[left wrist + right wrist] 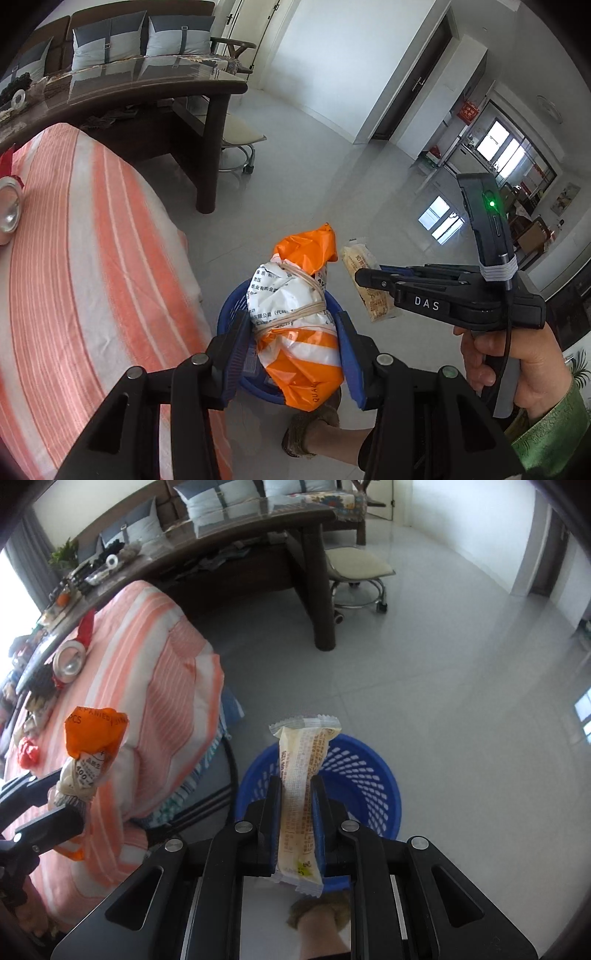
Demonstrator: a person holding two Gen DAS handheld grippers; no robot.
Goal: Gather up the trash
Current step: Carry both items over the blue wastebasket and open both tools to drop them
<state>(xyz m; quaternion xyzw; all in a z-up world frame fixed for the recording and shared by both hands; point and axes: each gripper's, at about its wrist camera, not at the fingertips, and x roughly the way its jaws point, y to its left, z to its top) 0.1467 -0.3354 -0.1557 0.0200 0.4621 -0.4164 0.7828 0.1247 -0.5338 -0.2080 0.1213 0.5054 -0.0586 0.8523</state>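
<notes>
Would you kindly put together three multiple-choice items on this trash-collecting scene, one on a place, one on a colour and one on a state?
1. Where does the laundry-style basket stand?
A. on the tiled floor beside the striped table
B. on the striped tablecloth
C. on the stool

2. What colour is that basket?
A. red
B. blue
C. green

3. What is the state of the right gripper?
A. open and empty
B. shut on an orange bundle
C. shut on the cream snack wrapper

Answers: 1 A, since the right wrist view shows it on the grey tiles next to the striped tablecloth. 2 B, its perforated wall is plainly blue. 3 C, its jaws pinch the long wrapper, while the left gripper holds the orange and white bundle tied with rubber bands.
</notes>
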